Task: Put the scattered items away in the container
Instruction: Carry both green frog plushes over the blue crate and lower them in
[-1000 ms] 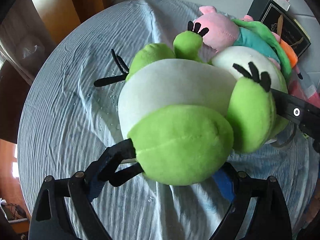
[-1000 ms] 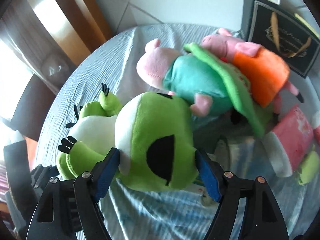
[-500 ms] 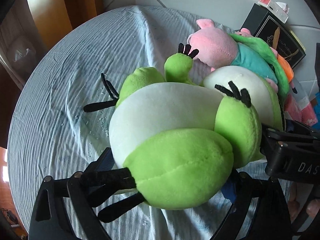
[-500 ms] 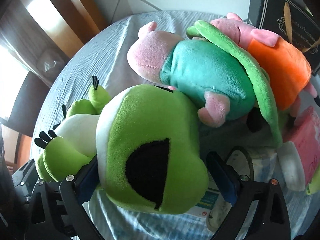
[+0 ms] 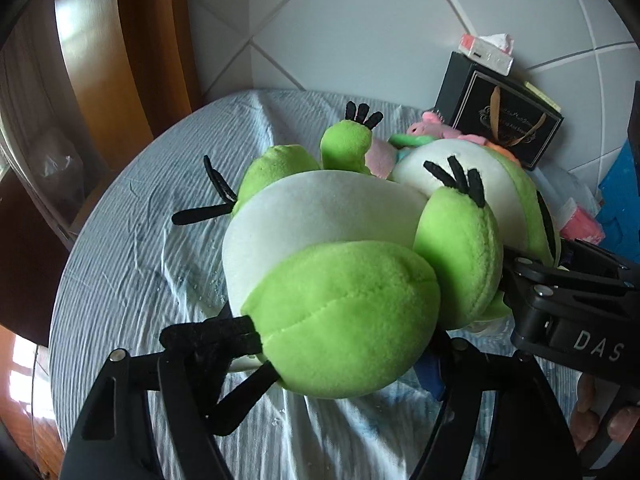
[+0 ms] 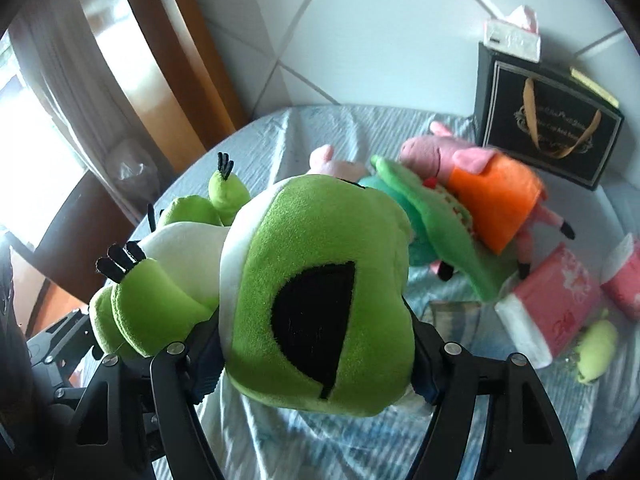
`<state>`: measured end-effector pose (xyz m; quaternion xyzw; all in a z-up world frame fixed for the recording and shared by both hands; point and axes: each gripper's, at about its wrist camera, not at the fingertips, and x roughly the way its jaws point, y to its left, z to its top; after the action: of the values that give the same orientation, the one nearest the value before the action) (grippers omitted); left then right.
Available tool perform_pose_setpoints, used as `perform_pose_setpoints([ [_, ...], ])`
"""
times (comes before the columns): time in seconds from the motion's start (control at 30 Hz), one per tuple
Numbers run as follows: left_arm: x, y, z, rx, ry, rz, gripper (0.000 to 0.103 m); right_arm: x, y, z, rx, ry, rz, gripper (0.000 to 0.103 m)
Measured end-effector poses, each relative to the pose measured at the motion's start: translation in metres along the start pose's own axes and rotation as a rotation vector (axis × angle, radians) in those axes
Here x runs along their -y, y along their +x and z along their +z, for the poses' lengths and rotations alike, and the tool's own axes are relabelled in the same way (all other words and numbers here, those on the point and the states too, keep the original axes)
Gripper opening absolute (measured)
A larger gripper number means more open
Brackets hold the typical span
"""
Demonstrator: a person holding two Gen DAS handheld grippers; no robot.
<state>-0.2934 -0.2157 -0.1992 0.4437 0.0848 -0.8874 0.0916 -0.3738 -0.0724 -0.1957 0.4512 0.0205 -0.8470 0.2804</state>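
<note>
A big green and white frog plush (image 5: 332,240) hangs lifted above the round table's blue striped cloth (image 5: 132,248). My left gripper (image 5: 332,356) has the frog's green rear end between its jaws, which are closing and pressing into it. My right gripper (image 6: 316,368) holds the frog's head (image 6: 320,280), the one with the black eye patch; its jaws are closing on it too. Each gripper shows in the other's view: the right gripper's body (image 5: 560,300) at the right edge, the left gripper's body (image 6: 52,352) at the lower left.
Behind the frog lie a pig plush in an orange dress (image 6: 496,200), a green plush (image 6: 444,224) and a pig plush in teal (image 6: 340,166). A black gift bag (image 6: 548,120) stands at the wall. Pink tissue packs (image 6: 552,312) and a small yellow-green toy (image 6: 596,344) lie right.
Both grippers have risen with the frog, which has left the tablecloth. Both views now show more of the wall, and the other plush toys look farther away.
</note>
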Motion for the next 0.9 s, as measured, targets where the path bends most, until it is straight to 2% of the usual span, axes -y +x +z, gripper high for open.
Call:
perform_pose_setpoints([
  [0.27, 0.06, -0.102, 0.007, 0.214, 0.072, -0.013, 0.074, 0.012, -0.118, -0.003, 0.225, -0.007, -0.004, 0.074],
  [0.5, 0.131, -0.182, -0.01, 0.375, 0.141, -0.051, 0.074, 0.044, -0.234, -0.036, 0.429, -0.019, -0.059, 0.074],
  [0.67, 0.18, -0.234, -0.028, 0.461, 0.231, -0.139, 0.076, 0.066, -0.313, -0.073, 0.549, 0.03, -0.153, 0.074],
  [0.77, 0.212, -0.257, -0.038, 0.507, 0.311, -0.236, 0.078, 0.076, -0.36, -0.106, 0.647, 0.095, -0.266, 0.075],
  [0.9, 0.259, -0.282, -0.053, 0.522, 0.397, -0.346, 0.078, 0.095, -0.405, -0.142, 0.7, 0.176, -0.396, 0.075],
])
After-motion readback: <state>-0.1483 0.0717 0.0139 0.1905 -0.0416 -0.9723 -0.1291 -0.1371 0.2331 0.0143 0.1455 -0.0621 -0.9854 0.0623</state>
